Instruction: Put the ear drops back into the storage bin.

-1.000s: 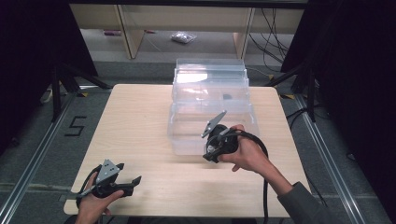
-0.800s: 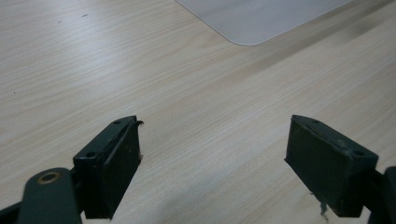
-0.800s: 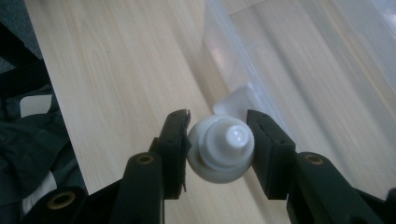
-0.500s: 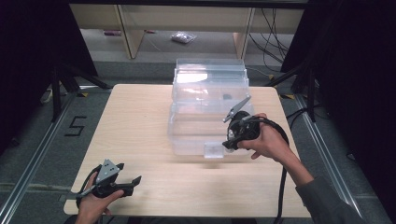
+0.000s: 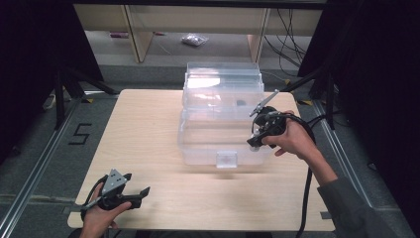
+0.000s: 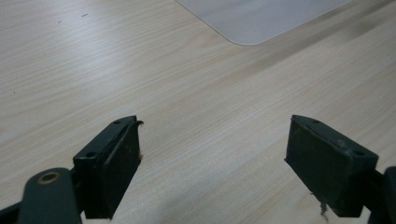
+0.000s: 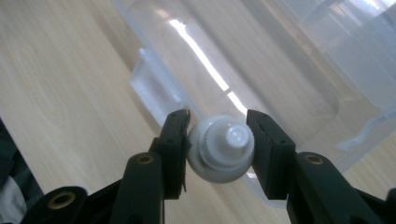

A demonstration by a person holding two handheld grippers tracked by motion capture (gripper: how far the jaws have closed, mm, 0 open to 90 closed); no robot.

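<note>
Right claw [image 5: 253, 142] clenched on a small white round piece [image 7: 221, 148], pads pressing it from both sides in the right gripper view; what the piece is, hard to tell; held above the near right part of the clear plastic bin [image 5: 198, 148], just over its rim, with the bin's front latch tab [image 5: 227, 159] close by to the left; carried rightward and away from the person since a second ago, from the bin's front wall to a spot over its right side, jaws no wider or narrower than before; right hand [image 5: 292, 141] wrapped round the handle, cable trailing down toward the near table [image 5: 143, 129] edge. Left claw [image 5: 143, 192] released, jaws wide apart with bare wood between them in the left gripper view; resting low at the near left corner of the table, well apart from the bin, unmoved from the earlier frames.
</note>
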